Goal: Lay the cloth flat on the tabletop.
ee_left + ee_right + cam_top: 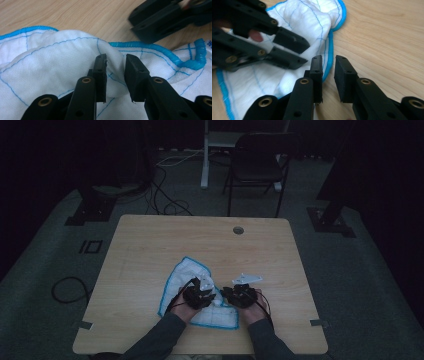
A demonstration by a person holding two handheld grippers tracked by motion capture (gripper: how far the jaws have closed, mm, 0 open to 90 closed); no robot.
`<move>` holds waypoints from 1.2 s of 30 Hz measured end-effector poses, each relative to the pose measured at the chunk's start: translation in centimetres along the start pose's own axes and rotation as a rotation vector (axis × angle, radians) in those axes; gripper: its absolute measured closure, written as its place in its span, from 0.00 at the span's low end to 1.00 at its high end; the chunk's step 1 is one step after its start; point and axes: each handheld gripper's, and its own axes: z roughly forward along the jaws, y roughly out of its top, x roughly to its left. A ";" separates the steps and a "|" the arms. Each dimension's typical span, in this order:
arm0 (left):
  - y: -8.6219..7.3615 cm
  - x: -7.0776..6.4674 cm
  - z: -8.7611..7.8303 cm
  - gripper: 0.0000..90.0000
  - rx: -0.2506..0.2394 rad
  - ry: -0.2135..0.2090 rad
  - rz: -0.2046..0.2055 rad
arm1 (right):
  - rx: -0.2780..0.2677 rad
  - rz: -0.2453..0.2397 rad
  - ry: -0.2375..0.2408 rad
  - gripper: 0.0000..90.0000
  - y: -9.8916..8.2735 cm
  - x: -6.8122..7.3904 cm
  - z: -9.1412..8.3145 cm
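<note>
A white cloth (185,275) with a bright blue stitched edge lies crumpled on the near middle of the wooden table (150,240). My left gripper (202,292) sits over the cloth's right part. In the left gripper view its jaws (116,65) pinch a raised fold of the cloth (50,57). My right gripper (239,292) is just to the right of it. In the right gripper view its jaws (328,66) stand apart over bare wood at the cloth's (312,22) blue edge, with nothing between them. The left gripper (305,53) shows there too, and the right gripper (132,23) shows in the left gripper view.
A round cable hole (238,230) is set near the table's far edge. Beyond the table stand a dark folding chair (255,165) and a white post (205,155), with cables (165,195) on the floor. Bare wood lies to the left, right and far side of the cloth.
</note>
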 end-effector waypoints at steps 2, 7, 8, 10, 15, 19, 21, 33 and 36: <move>-0.2 0.0 -0.2 0.79 -0.002 -0.002 -0.002 | 0.004 0.004 0.002 0.84 0.1 0.0 0.3; -0.9 0.1 -0.7 0.78 -0.015 -0.006 -0.017 | 0.049 0.028 0.013 0.79 0.4 0.2 2.2; -1.0 0.1 -0.8 0.78 -0.015 -0.009 -0.018 | 0.058 0.021 0.008 0.79 0.5 0.3 2.4; -1.1 0.3 -0.9 0.77 -0.018 -0.020 -0.026 | 0.073 -0.011 -0.005 0.81 0.6 0.7 2.9; -1.6 1.0 -2.1 0.76 -0.049 -0.024 -0.064 | 0.101 -0.090 -0.031 0.93 0.9 1.6 3.2; -2.5 1.8 -3.4 0.78 -0.049 0.055 -0.063 | 0.103 -0.103 -0.046 0.98 0.8 1.6 3.1; -3.4 2.5 -3.5 0.80 -0.021 0.094 -0.076 | 0.101 -0.105 -0.062 0.98 0.7 1.6 2.9; -5.9 3.9 -3.9 0.82 -0.006 0.105 -0.141 | 0.098 -0.125 -0.167 0.98 -0.2 0.5 1.5; -6.1 4.0 -4.0 0.82 -0.014 0.092 -0.152 | 0.093 -0.111 -0.192 0.98 -0.6 -0.2 0.8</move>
